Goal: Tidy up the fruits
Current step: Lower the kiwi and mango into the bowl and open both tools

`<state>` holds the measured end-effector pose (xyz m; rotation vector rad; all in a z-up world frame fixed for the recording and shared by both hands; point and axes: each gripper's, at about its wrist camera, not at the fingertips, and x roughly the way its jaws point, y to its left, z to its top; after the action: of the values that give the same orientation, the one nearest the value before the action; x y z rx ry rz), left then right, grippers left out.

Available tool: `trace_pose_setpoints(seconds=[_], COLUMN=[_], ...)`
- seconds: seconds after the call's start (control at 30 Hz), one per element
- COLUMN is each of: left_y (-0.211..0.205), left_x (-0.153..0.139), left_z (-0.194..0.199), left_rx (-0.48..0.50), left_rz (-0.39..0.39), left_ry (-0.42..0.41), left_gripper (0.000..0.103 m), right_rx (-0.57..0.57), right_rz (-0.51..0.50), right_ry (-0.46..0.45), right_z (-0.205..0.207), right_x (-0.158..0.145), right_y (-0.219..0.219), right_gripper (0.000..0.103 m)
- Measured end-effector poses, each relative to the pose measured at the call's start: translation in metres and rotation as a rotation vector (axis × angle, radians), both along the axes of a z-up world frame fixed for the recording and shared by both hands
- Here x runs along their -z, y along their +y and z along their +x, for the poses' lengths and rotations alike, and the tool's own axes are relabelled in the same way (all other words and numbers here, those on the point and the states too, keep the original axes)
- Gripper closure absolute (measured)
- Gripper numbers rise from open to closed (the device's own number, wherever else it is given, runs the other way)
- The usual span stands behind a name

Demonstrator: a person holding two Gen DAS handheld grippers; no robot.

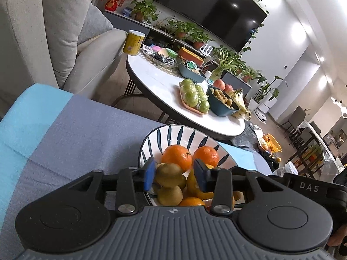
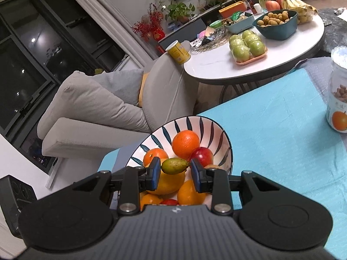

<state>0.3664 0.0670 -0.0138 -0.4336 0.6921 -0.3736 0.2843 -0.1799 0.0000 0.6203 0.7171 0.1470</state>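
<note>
A white bowl with dark blue leaf stripes (image 1: 171, 133) (image 2: 195, 125) stands on the cloth-covered table and holds oranges (image 1: 176, 157) (image 2: 185, 144), brownish-green kiwis (image 1: 169, 173), a red apple (image 2: 201, 156) and a lemon (image 2: 168, 183). My left gripper (image 1: 174, 175) hangs open over the bowl, its blue pads either side of a kiwi without visibly pressing it. My right gripper (image 2: 175, 171) is shut on a small green-and-red mango (image 2: 174, 165) and holds it by its two ends just above the fruit pile.
A blue and grey cloth (image 2: 282, 134) covers the table. A jar with an orange label (image 2: 338, 91) stands at the right. Behind is a round white table (image 1: 156, 82) with green apples (image 1: 194, 96), a dark bowl (image 2: 277, 25) and bananas. A grey sofa (image 2: 97, 108) stands to the left.
</note>
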Motion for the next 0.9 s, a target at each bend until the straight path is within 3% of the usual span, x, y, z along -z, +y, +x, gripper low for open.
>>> trace_pose_setpoints(seconds=[0.3,0.67,0.9], left_y=[0.001,-0.002,-0.005], left_x=[-0.004,-0.026,-0.045], left_z=[-0.001,-0.017,-0.035], left_rx=[-0.003,0.004,-0.023], left_rz=[0.013,0.054,0.13], left_ry=[-0.002,-0.056,-0.095], left_gripper=[0.065,0.051,0.048], right_rx=[-0.003,-0.002,0.041], right_rz=[-0.014,-0.04,-0.204], right_ry=[-0.006,-0.024,-0.064], right_z=[-0.003,-0.007,-0.022], right_x=[-0.005,-0.018,-0.036], right_y=[0.001,0.001,0.007], right_gripper=[0.039,0.039,0.039])
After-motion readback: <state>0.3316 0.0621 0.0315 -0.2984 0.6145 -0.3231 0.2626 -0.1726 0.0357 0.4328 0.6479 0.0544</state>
